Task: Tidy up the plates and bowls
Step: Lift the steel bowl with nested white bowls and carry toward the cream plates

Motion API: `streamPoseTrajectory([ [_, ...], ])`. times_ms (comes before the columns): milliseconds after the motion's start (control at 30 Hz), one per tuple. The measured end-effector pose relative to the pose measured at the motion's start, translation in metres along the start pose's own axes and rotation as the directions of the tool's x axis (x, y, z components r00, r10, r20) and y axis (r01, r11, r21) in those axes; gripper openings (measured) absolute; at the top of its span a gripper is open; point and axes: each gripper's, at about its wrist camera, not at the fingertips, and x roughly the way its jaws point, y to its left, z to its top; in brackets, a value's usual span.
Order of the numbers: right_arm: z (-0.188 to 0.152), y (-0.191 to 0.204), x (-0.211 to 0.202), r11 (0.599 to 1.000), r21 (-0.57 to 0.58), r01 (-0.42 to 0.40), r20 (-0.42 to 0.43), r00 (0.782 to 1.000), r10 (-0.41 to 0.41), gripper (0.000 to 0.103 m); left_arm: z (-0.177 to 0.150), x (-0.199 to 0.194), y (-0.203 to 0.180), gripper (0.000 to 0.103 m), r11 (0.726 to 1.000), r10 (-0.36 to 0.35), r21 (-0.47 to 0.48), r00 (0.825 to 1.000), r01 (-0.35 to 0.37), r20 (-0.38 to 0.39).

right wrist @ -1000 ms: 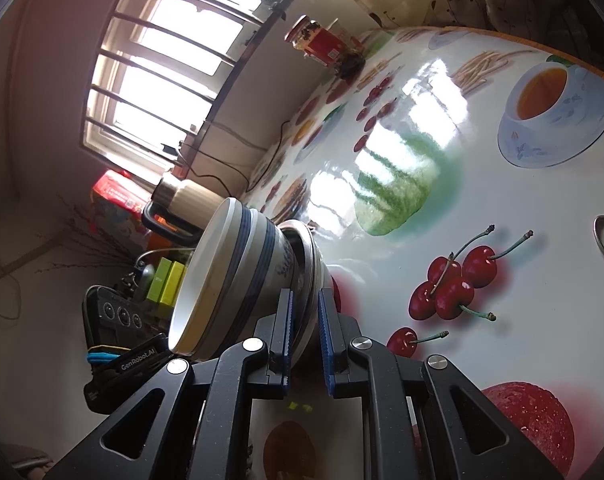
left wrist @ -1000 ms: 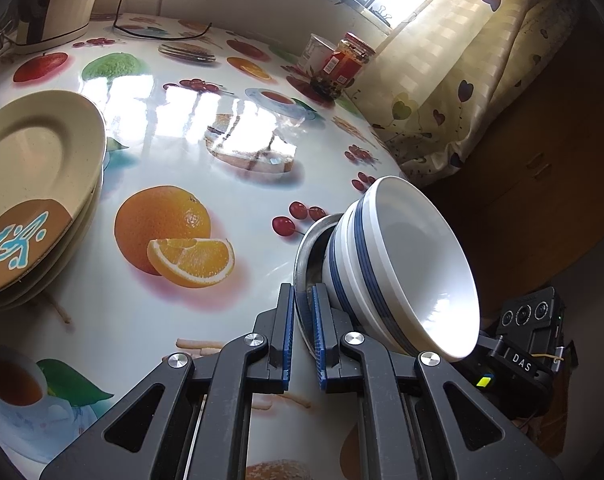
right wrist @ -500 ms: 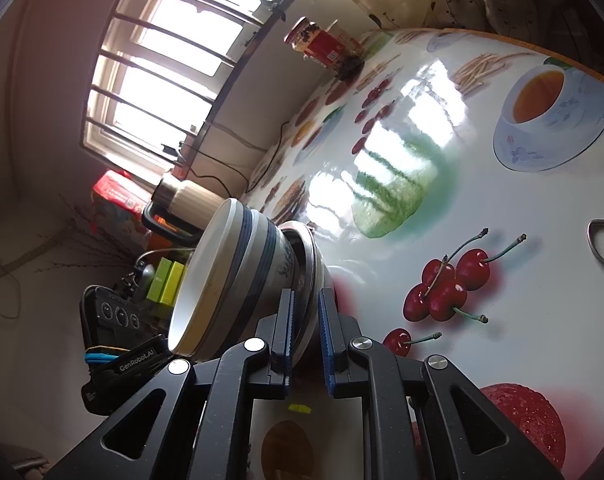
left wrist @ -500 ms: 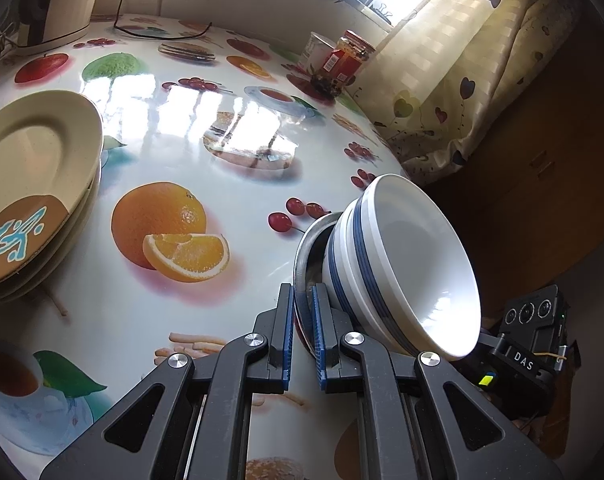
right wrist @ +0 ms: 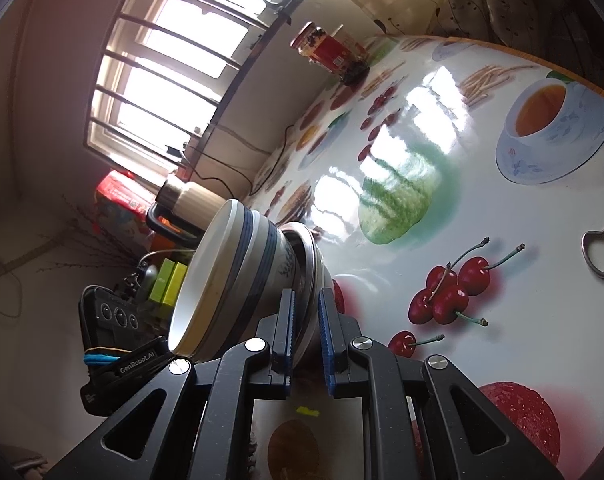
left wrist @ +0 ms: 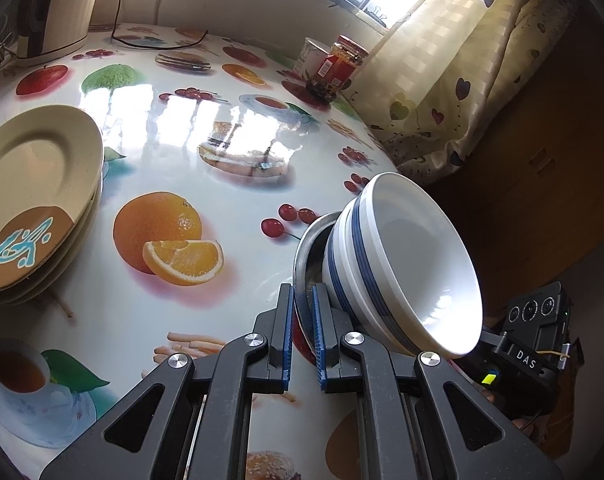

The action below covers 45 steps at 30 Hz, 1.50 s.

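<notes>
From the left wrist you see the left gripper (left wrist: 302,334) clamped on the metal bowl (left wrist: 308,246) under nested blue-striped bowls (left wrist: 402,264), with stacked plates (left wrist: 38,184) left on the table (left wrist: 222,200), while the right wrist shows the right gripper (right wrist: 305,338) clamped there, plates unseen.

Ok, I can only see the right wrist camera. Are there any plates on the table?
Observer: Yes. The left wrist view shows a stack of beige plates on the table, off to its left.
Operator: Is the top bowl empty?
Observer: Yes. The inside of the white bowl with blue stripes is clean and bare.
Operator: What's the other gripper holding?
Observer: The left gripper is shut on the rim of the metal bowl under the stack.
</notes>
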Motion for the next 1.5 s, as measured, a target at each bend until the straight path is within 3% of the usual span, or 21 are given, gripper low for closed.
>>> streamPoseTrajectory([
  [767,0.013,0.027,0.003,0.999,-0.046,-0.025,-0.006,1.0,0.025,0.013,0.009,-0.032,0.001,0.009,1.0,0.015,-0.011,0.999,-0.015,0.045],
  [1500,0.022,0.072,0.042,0.993,-0.09,-0.071,-0.061,0.996,0.066,0.013,0.027,-0.069,0.034,0.009,0.997,0.053,-0.068,0.993,-0.046,0.108],
])
